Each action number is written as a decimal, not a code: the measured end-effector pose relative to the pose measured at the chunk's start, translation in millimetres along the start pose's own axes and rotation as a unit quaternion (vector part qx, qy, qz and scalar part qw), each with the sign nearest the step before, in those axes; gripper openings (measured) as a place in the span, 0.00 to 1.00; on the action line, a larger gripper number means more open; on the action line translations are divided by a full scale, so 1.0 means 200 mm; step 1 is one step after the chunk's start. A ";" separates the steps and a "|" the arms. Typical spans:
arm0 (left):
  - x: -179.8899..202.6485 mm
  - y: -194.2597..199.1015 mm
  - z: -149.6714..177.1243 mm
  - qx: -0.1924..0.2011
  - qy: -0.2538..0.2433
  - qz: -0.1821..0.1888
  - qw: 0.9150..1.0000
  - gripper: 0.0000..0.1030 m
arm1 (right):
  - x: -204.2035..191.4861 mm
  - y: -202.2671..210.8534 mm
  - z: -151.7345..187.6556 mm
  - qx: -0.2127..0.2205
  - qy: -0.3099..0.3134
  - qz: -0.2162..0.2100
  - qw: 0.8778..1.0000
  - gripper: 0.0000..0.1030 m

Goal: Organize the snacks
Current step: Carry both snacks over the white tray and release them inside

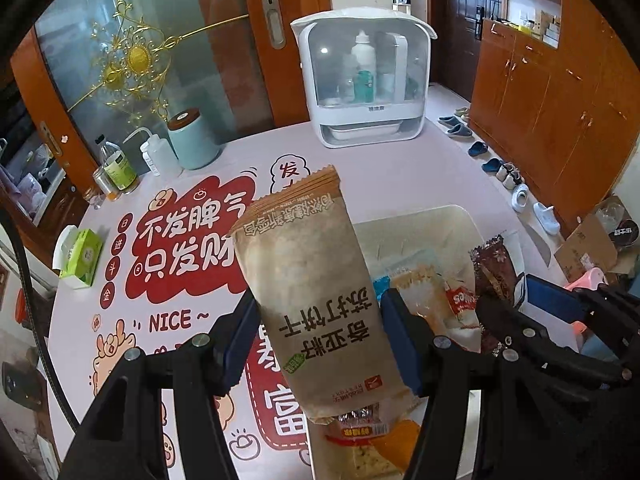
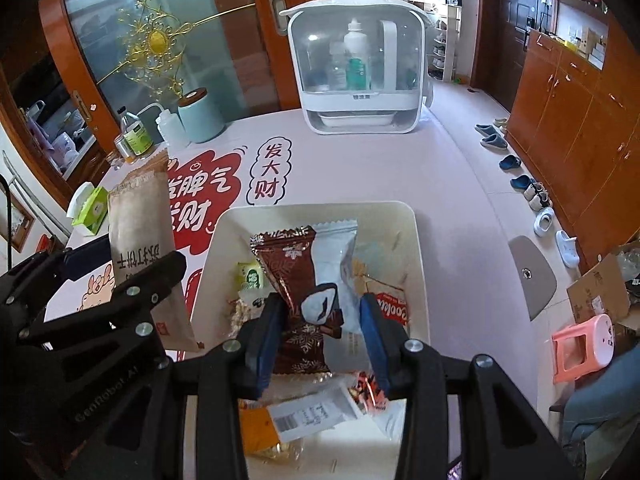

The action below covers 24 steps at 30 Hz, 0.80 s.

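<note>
Nearest the left wrist camera, a tan cracker packet (image 1: pixel 316 304) is clamped between the jaws of the left gripper (image 1: pixel 320 336), which are set partway apart and pressed on its two long edges. The packet's long axis runs away from the camera, with its crimped end up and tilted slightly left. It is held above the counter (image 1: pixel 400 176), just left of the white bin (image 1: pixel 460 216), not yet over it.

In the right wrist view, a brown-and-white snack packet (image 2: pixel 308 288) is gripped by the right gripper (image 2: pixel 322 328), whose jaws are drawn close together on its lower half. This packet is held upright directly above the bin (image 2: pixel 320 210), over the loose snacks already lying inside, among them a small green packet (image 2: pixel 250 276) and a red-lettered one (image 2: pixel 394 312).

The coming move is judged to turn on this: the bin lies straight below the right gripper, but to the right of the left one. The right hand is therefore the nearer, and its packet probably needs only to be lowered and let go. The cracker packet would first have to be carried sideways over the rim, and its length may need to be laid along the bin to fit.
</note>
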<state>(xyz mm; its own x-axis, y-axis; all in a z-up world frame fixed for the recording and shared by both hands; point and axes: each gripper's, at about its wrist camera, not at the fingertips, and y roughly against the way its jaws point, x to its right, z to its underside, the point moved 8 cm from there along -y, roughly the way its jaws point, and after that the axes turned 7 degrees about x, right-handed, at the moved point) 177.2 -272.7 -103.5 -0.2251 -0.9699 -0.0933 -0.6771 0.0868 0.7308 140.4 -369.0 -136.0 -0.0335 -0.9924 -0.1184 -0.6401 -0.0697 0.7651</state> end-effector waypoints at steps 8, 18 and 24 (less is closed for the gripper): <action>-0.08 -0.07 -0.03 -0.002 0.017 -0.001 1.000 0.91 | 0.06 -0.11 -0.01 -0.009 -0.006 0.005 1.000 0.47; -0.13 -0.12 0.02 -0.012 0.023 -0.029 0.999 0.92 | 0.03 -0.20 -0.02 -0.021 -0.008 -0.011 1.000 0.49; -0.17 -0.10 0.03 -0.011 0.028 -0.044 0.999 0.92 | -0.01 -0.21 -0.04 -0.018 -0.007 -0.020 1.000 0.49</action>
<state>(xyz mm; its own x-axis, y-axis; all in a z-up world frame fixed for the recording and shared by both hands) 195.0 -239.8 -119.3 -0.1246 -0.9849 -0.1201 -0.6769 -0.0041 0.7361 173.6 -364.7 -163.9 -0.0198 -0.9871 -0.1587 -0.6126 -0.1135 0.7822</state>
